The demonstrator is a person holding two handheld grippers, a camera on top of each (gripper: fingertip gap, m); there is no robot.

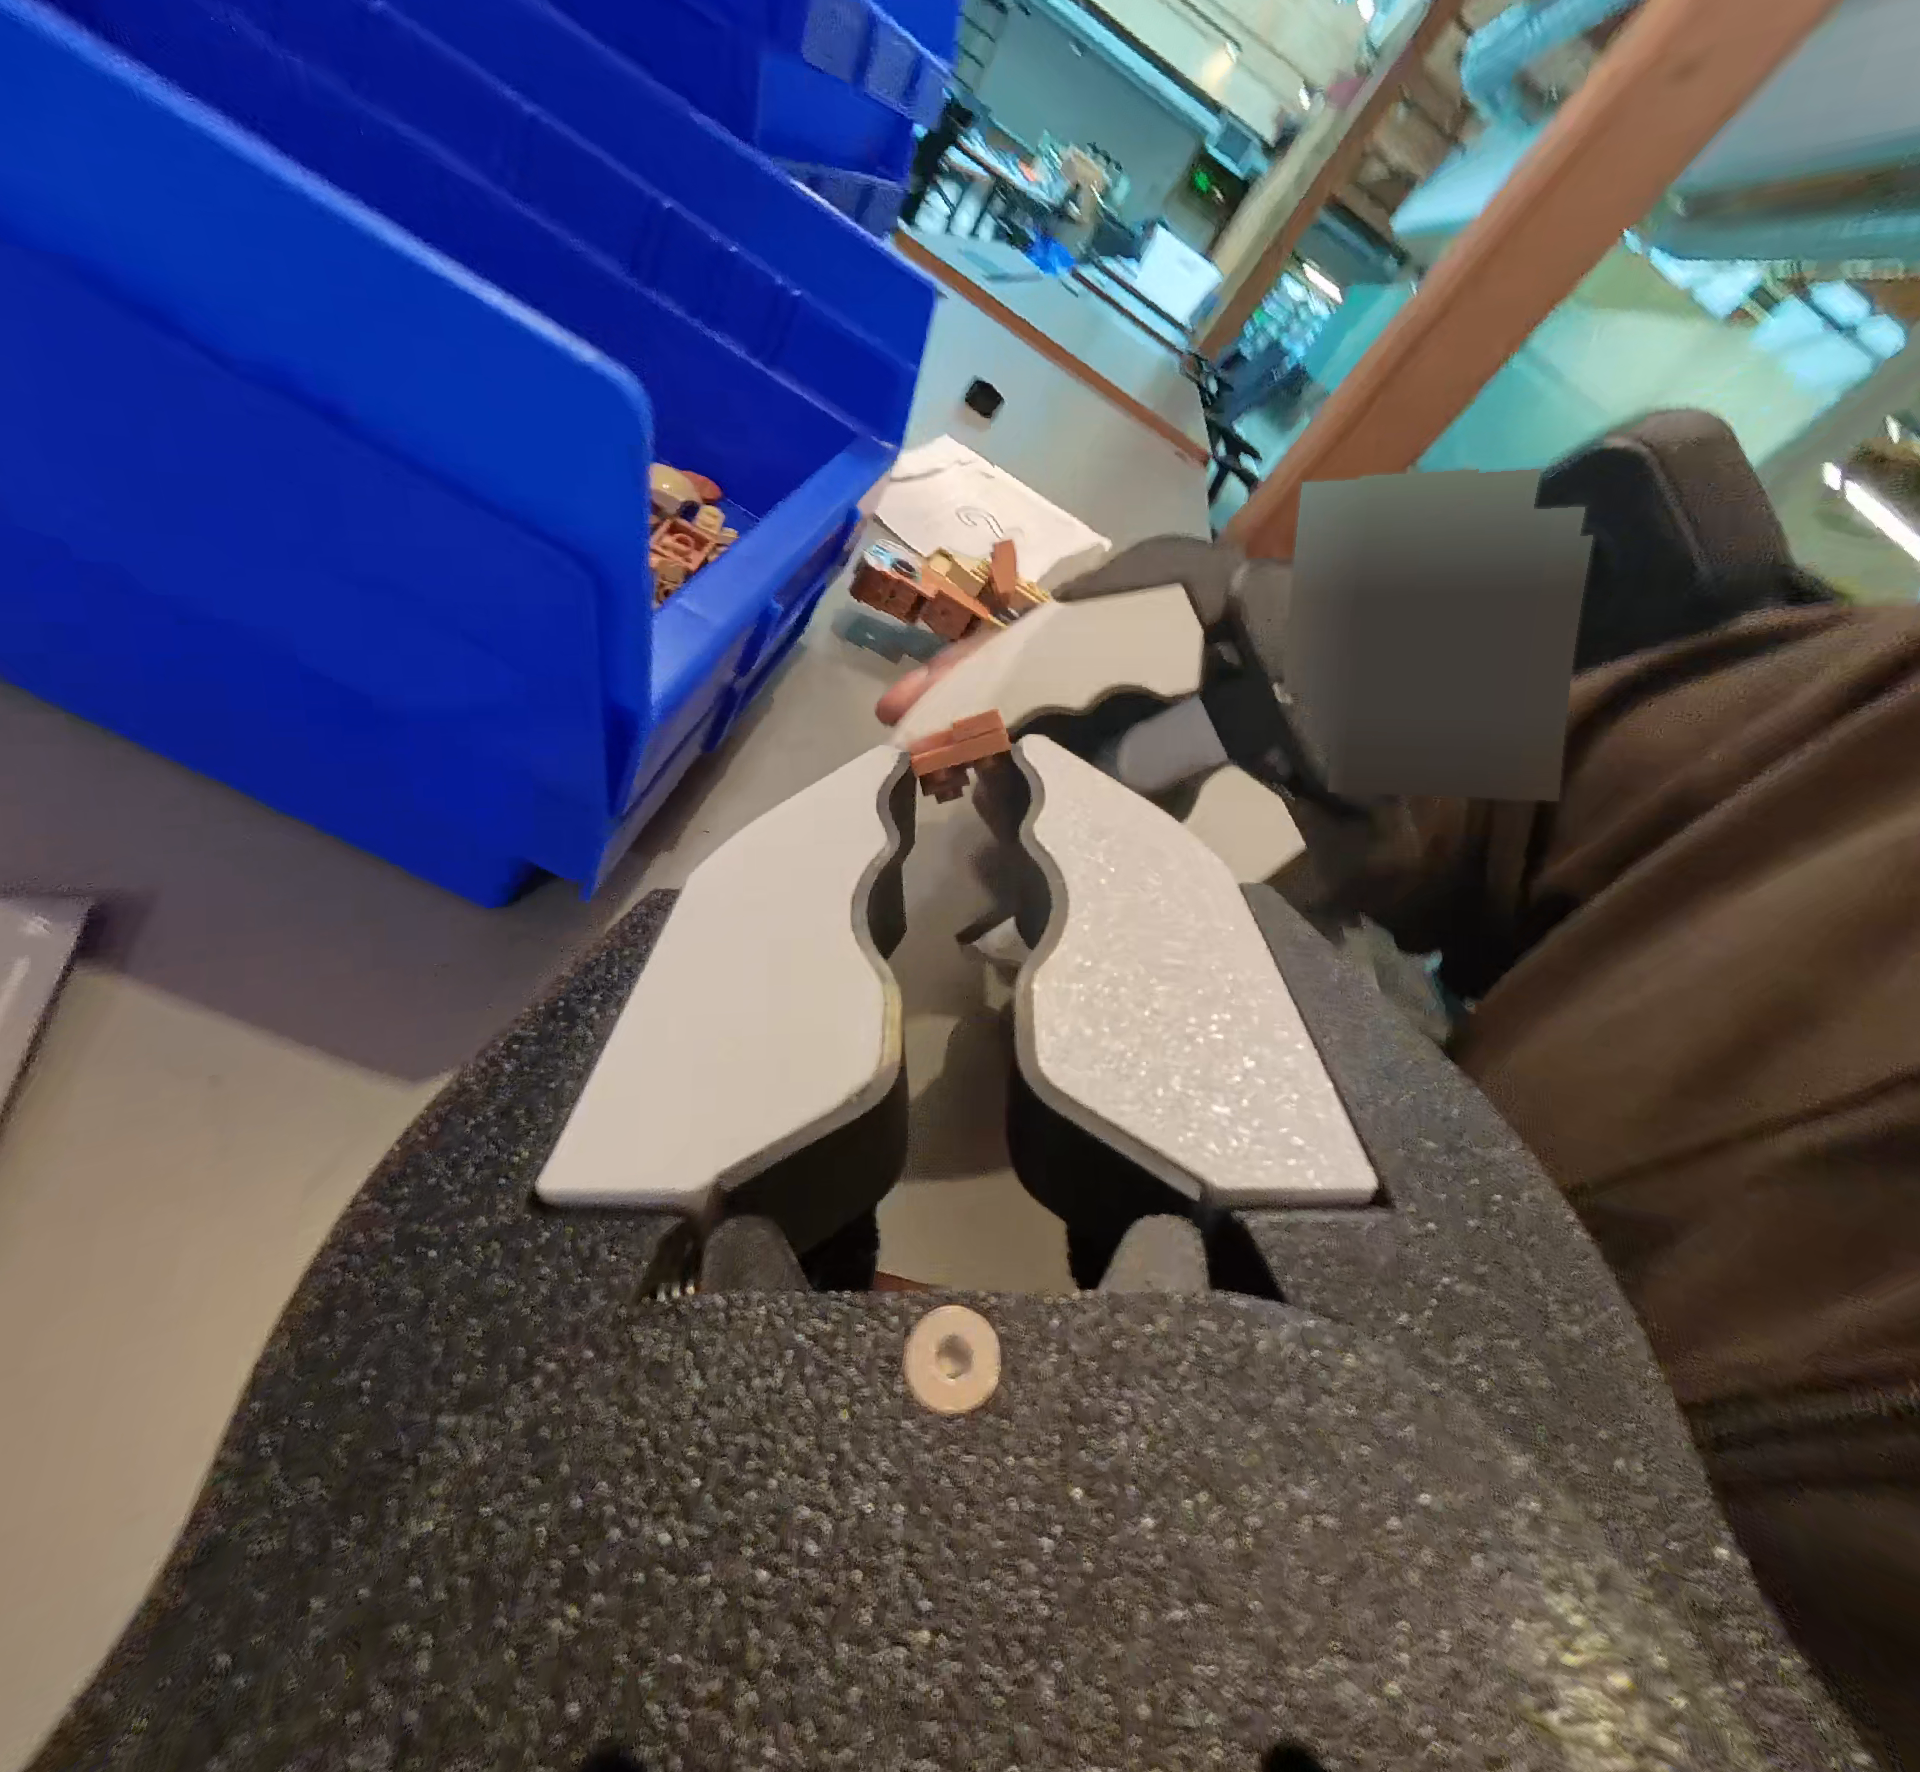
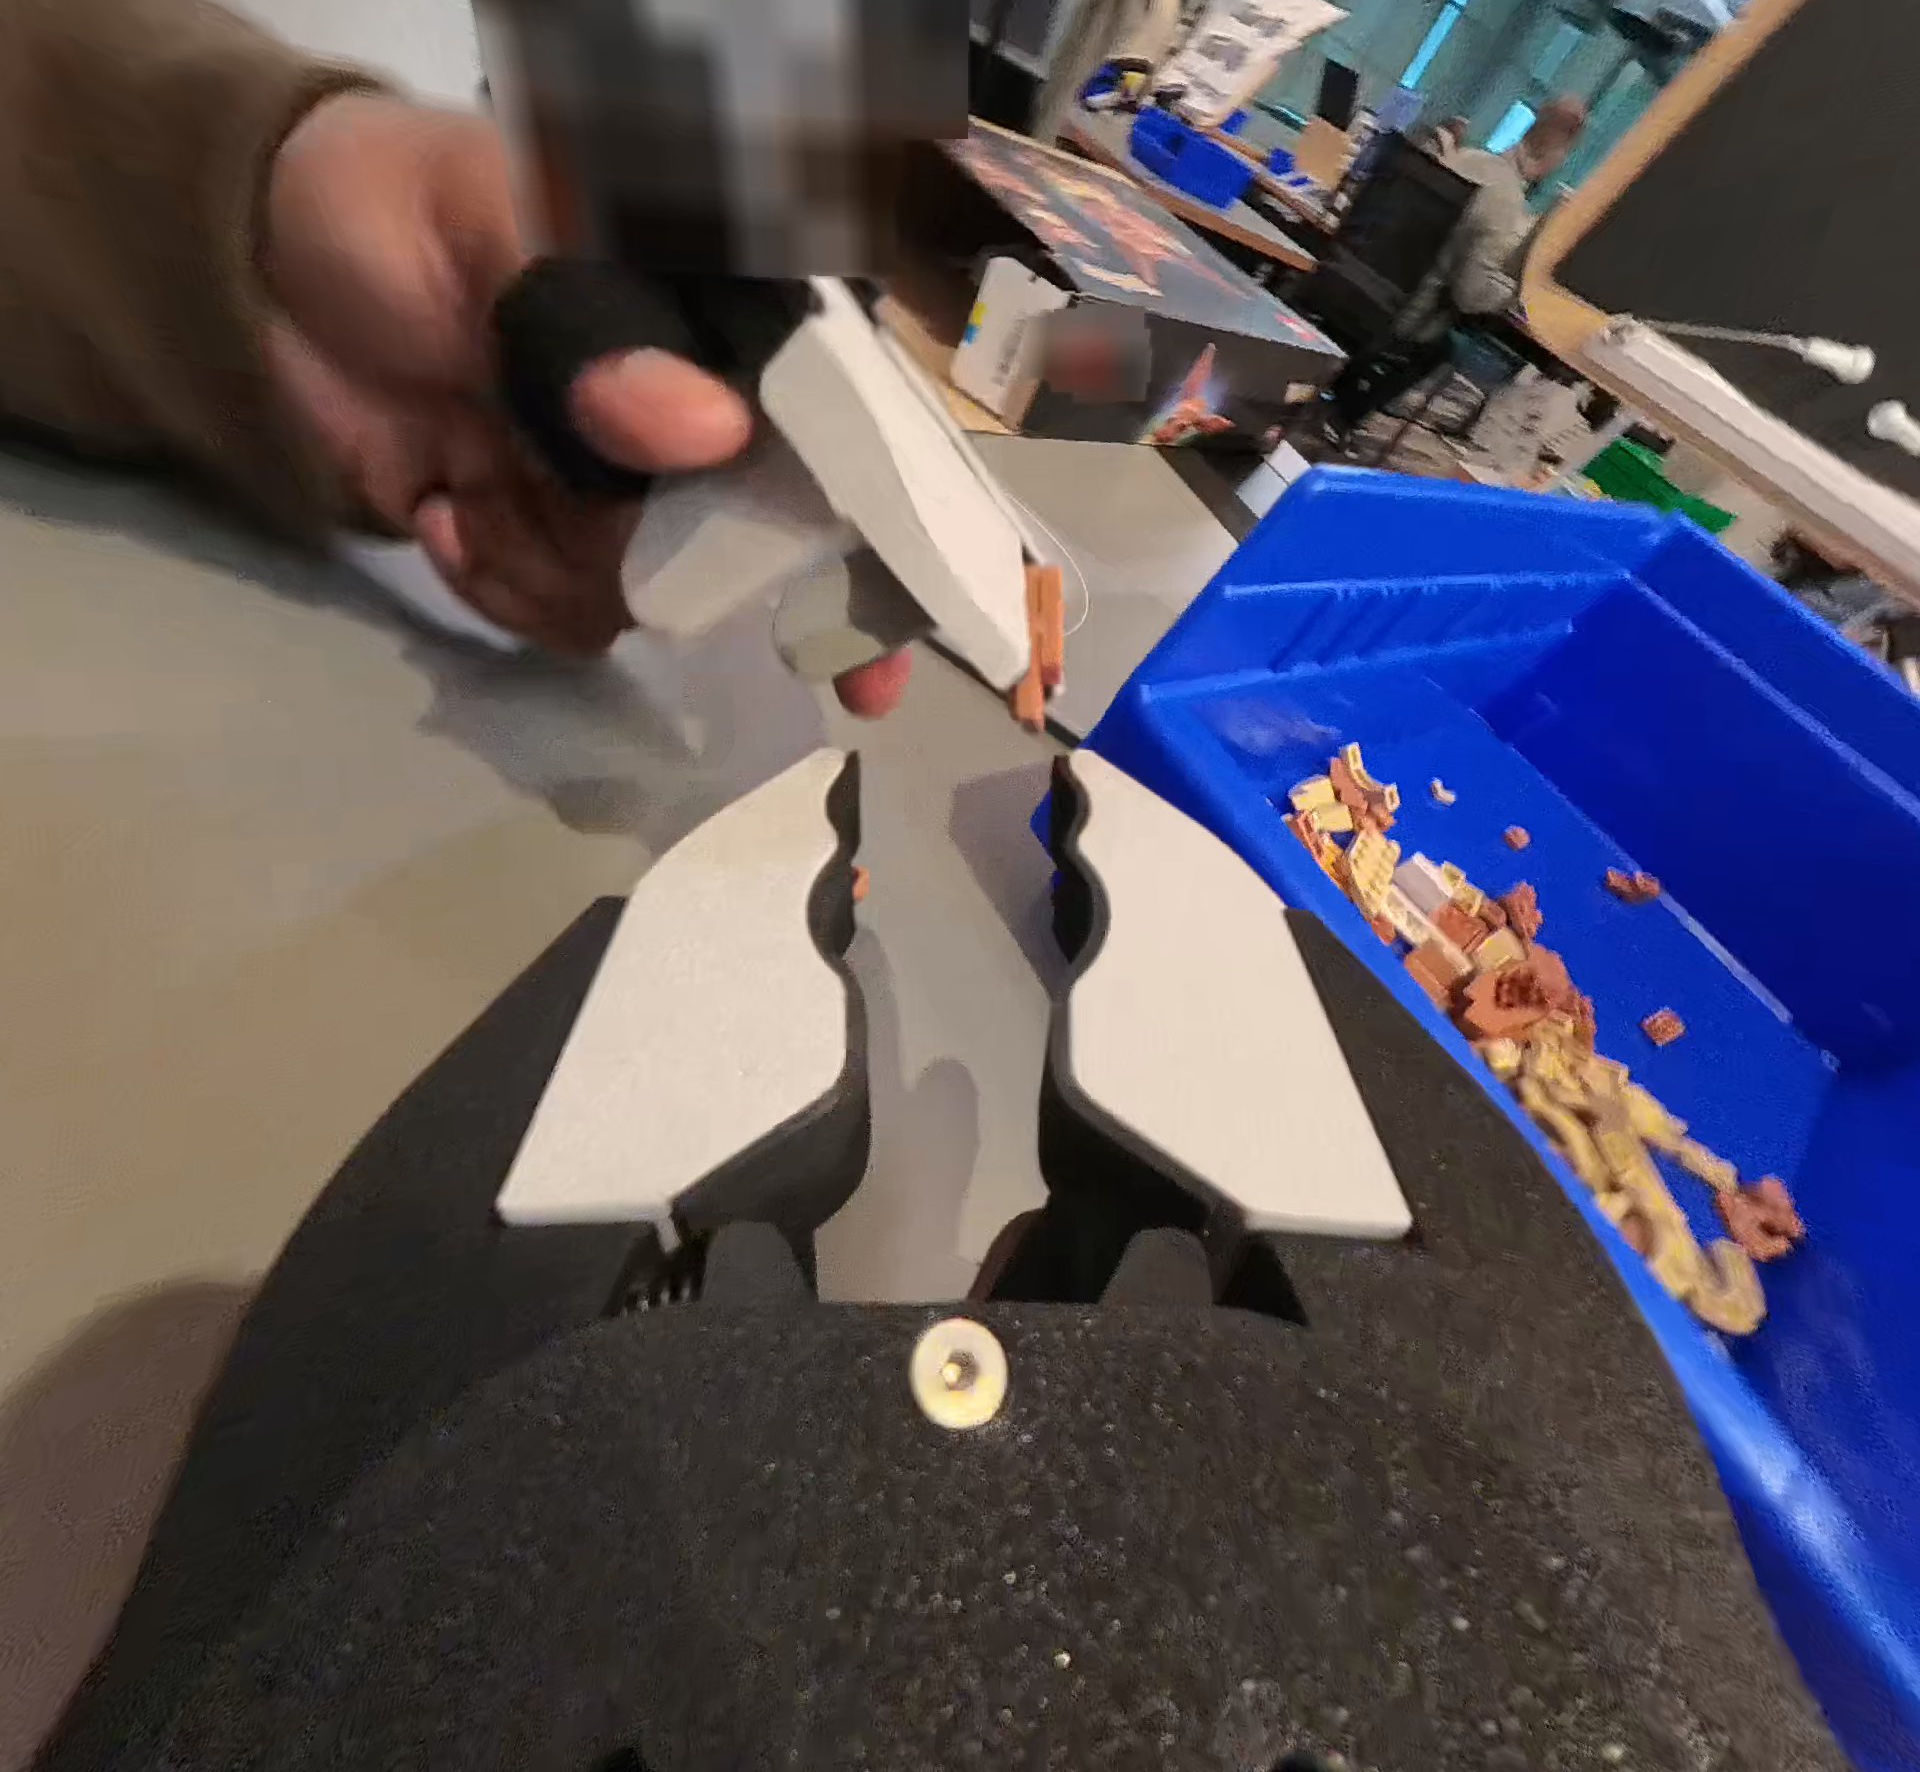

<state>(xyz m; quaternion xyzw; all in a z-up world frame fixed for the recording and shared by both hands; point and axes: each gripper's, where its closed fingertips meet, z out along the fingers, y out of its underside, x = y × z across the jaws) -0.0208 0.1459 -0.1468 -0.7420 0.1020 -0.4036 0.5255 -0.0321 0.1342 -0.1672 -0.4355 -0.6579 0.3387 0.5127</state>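
My left gripper is shut on a small brown brick assembly, a flat plate with smaller pieces under it, pinched between the fingertips above the grey table. In the right wrist view the same gripper's white finger carries the brown piece at its tip, held by a hand. My right gripper is open, its pads well apart, just below that piece and not touching it. One of its fingers lies right beside the brick in the left wrist view. A tiny brown bit shows at its left pad.
A blue bin at the right gripper's right holds tan and brown bricks. In the left wrist view stacked blue bins stand left, with a pile of bricks and paper behind. A person's brown sleeve fills the right. The tips of both grippers are at nearly the same place.
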